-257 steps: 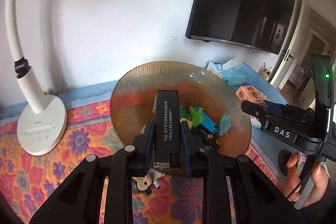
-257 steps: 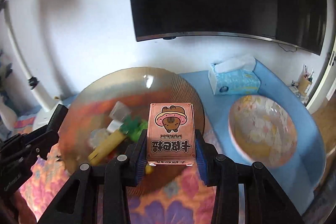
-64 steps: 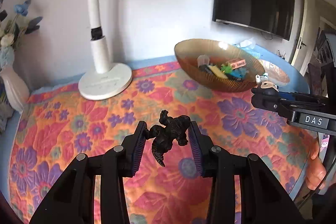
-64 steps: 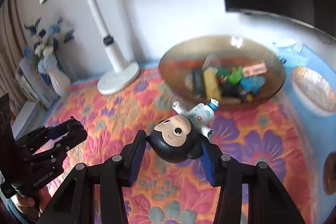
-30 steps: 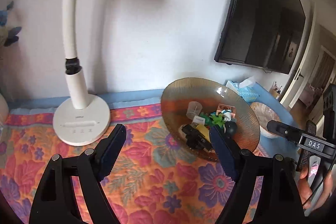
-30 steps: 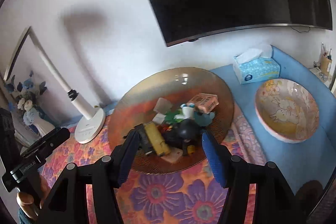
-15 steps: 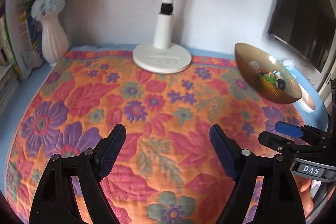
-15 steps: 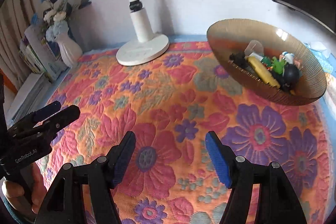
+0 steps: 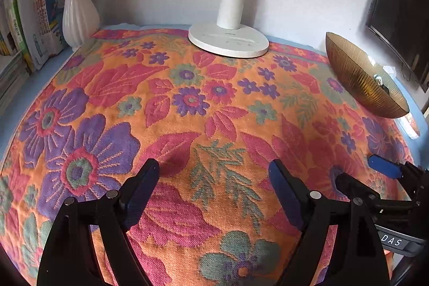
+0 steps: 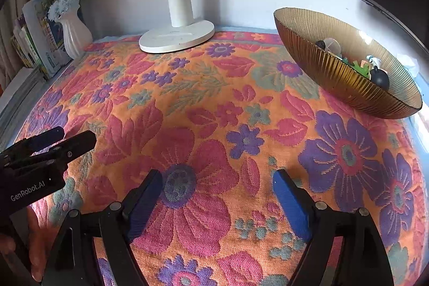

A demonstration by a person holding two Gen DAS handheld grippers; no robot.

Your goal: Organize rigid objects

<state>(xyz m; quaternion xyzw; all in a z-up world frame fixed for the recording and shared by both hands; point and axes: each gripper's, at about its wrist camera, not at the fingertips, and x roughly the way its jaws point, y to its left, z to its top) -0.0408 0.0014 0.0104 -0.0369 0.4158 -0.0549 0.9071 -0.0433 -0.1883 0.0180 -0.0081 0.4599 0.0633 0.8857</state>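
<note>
The rigid objects (image 10: 375,71), small toys and bits, lie heaped in the amber ribbed bowl (image 10: 335,79) at about two o'clock in your right wrist view, the dark round one closest to the near rim; from the left wrist view you see only the bowl's outside wall, at about three o'clock. Outward from there, the floral cloth (image 10: 214,111) on the surface shows no loose pieces, so I judge the sorting nearly or wholly done. Your right claw (image 10: 217,195) is opening with nothing between its jaws, and your left claw (image 9: 211,181) is likewise spreading and empty; both hang over bare cloth. The risk from here: the bowl sits close to the surface's far right edge, so a sweep of your right claw could tip it. The white lamp base (image 10: 177,38) at twelve o'clock and the vase (image 10: 76,31) at ten could also be clipped.
</note>
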